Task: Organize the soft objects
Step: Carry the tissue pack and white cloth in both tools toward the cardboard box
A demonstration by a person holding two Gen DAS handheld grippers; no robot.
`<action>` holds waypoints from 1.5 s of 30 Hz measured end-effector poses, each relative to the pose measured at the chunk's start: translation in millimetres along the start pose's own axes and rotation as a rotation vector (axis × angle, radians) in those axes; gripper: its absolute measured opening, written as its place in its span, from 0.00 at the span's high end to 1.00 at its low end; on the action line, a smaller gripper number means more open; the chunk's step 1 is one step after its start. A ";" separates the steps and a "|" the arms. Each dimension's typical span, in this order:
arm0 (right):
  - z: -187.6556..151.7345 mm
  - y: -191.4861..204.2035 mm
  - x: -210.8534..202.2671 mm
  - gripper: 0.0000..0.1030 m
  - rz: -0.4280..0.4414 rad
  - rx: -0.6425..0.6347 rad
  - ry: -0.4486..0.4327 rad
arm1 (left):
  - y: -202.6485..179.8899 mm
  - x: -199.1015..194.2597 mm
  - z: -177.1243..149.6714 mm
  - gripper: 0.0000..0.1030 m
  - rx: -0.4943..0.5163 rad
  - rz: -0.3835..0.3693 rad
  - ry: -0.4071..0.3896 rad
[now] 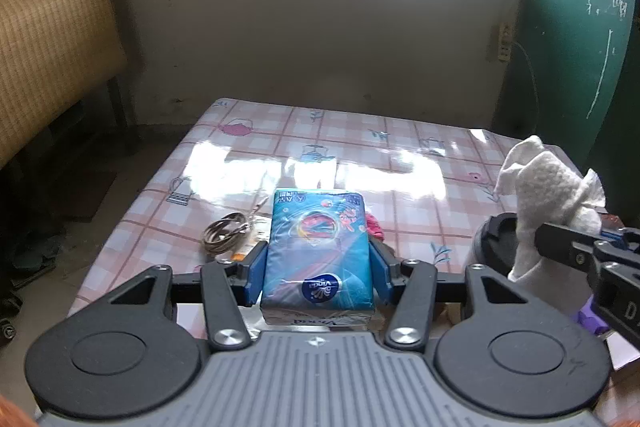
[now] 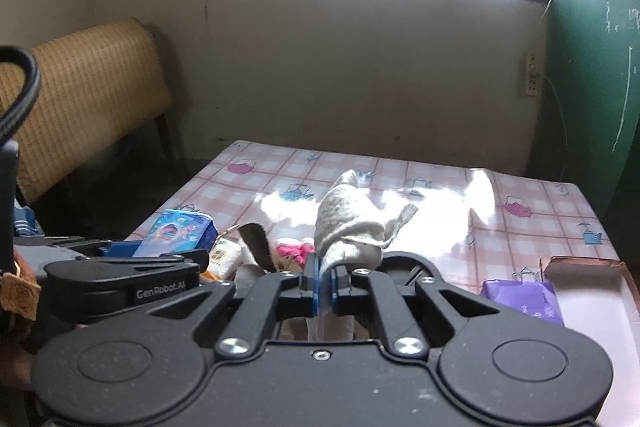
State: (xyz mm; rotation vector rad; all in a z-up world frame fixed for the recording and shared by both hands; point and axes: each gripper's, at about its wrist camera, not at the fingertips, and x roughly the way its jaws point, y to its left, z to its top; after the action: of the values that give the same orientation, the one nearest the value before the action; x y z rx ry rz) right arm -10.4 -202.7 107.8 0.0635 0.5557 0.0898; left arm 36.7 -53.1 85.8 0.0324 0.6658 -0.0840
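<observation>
A blue tissue pack (image 1: 318,251) is clamped between the blue pads of the left tool (image 1: 319,263), one pad pressed against each long side, and is held above the near part of the desk (image 1: 352,139), which is covered by a pink checked cloth. A crumpled white cloth (image 2: 352,223) is pinched in the right tool (image 2: 324,281), whose jaws are closed tightly on its lower part, so that the upper part stands up above the fingers. A coil of wire (image 1: 224,235) is seen on the desk just left of the pack, and something pink (image 1: 374,225) just behind its right edge. A purple packet (image 2: 520,297) lies beside a pink box (image 2: 592,291) at the right.
</observation>
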 end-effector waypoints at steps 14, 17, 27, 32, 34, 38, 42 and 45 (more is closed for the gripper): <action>-0.9 -23.5 -7.5 0.93 -0.026 0.038 -0.007 | -26.9 7.4 5.3 0.48 0.030 -0.027 0.003; -1.3 -30.7 -10.0 0.93 -0.034 0.048 -0.010 | -35.0 5.4 4.8 0.48 0.039 -0.041 0.002; -4.8 -54.2 -14.7 0.93 -0.064 0.075 -0.010 | -58.6 5.9 5.7 0.48 0.064 -0.084 -0.002; -6.9 -64.7 -16.1 0.93 -0.076 0.086 -0.009 | -68.8 6.9 5.2 0.48 0.082 -0.101 0.000; -7.7 -68.6 -16.7 0.93 -0.082 0.093 -0.009 | -73.8 7.8 5.2 0.48 0.089 -0.109 0.001; -9.2 -78.1 -18.5 0.93 -0.095 0.101 -0.008 | -82.6 6.3 3.9 0.48 0.100 -0.127 0.003; -11.0 -88.8 -20.5 0.93 -0.111 0.111 -0.008 | -94.9 5.3 3.3 0.48 0.116 -0.148 0.005; -13.6 -98.4 -23.1 0.93 -0.123 0.120 -0.008 | -103.7 6.6 2.8 0.48 0.130 -0.166 0.007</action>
State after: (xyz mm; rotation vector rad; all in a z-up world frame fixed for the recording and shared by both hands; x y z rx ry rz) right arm -30.4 -302.3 100.0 0.1467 0.5552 -0.0635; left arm 34.4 -157.0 83.6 0.1028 0.6681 -0.2871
